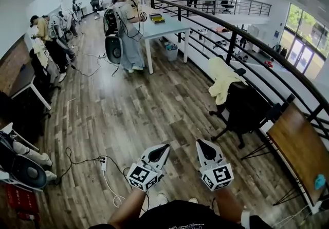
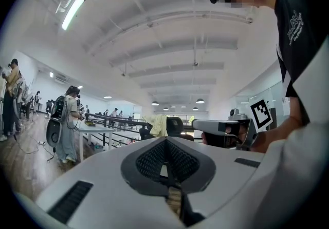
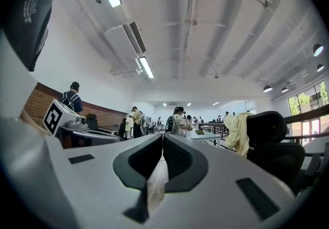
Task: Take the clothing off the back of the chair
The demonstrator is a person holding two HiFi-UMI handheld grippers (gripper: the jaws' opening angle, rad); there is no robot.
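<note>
Left gripper [image 1: 163, 147], right gripper [image 1: 201, 144] closed, empty; yellow clothing [image 1: 222, 82] draped on chair [image 1: 248, 109].

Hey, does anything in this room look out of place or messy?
Yes: a pale yellow garment is slung over the back of the black chair, bunched and hanging lopsided down one side. A power strip also lies loose out on the floor.

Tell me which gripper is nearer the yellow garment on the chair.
Right. In the head view the right gripper is below-left of the yellow garment; the left gripper is farther left. Neither touches it.
</note>
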